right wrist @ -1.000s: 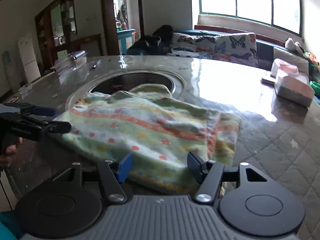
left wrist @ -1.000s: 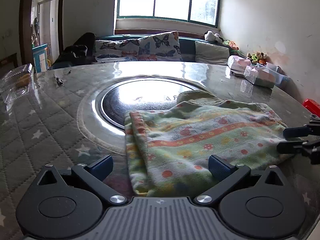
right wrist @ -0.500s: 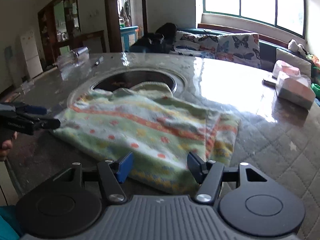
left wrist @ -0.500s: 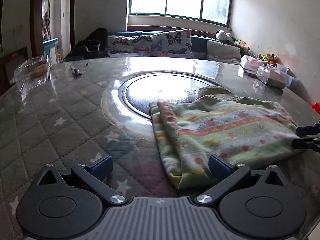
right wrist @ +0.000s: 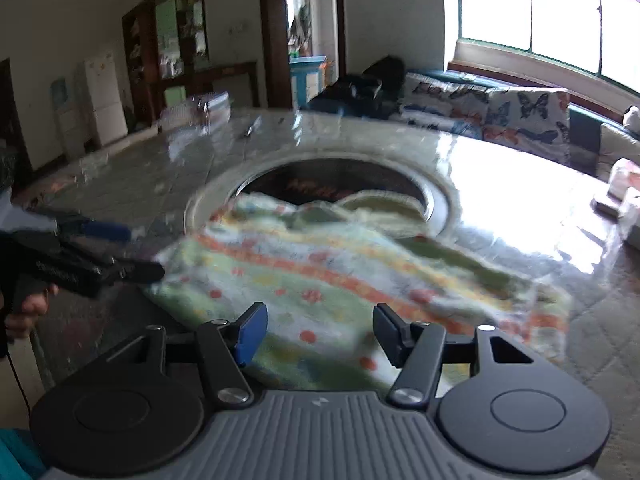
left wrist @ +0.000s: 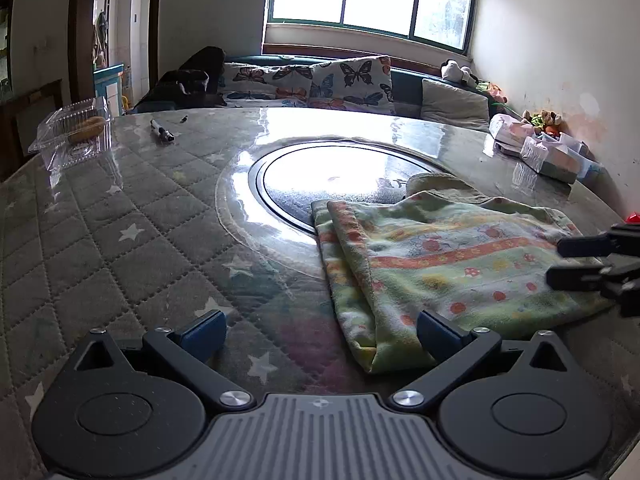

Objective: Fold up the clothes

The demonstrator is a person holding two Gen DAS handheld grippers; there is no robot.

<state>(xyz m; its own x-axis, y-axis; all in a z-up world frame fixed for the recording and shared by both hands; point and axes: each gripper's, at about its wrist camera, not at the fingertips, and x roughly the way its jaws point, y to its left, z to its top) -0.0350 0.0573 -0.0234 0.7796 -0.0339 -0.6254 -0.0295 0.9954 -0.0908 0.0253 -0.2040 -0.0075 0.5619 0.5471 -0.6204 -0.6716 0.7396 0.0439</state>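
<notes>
Folded towel (left wrist: 448, 264) lies flat on the counter (left wrist: 120, 240), its far edge over the round inset. Left gripper (left wrist: 320, 328) hangs released at the towel's near left corner; right gripper (right wrist: 318, 330), jaws apart, hovers over its near edge.

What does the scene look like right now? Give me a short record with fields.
garment: patterned cloth, folded, lying flat on the table, partly over the round inset
left tongs: open, empty, low at the cloth's near corner
right tongs: open, empty, over the cloth's near edge
contact: neither tongs grips the cloth
other items: clear box, pen, tissue packs
image quality: right wrist view blurred
</notes>
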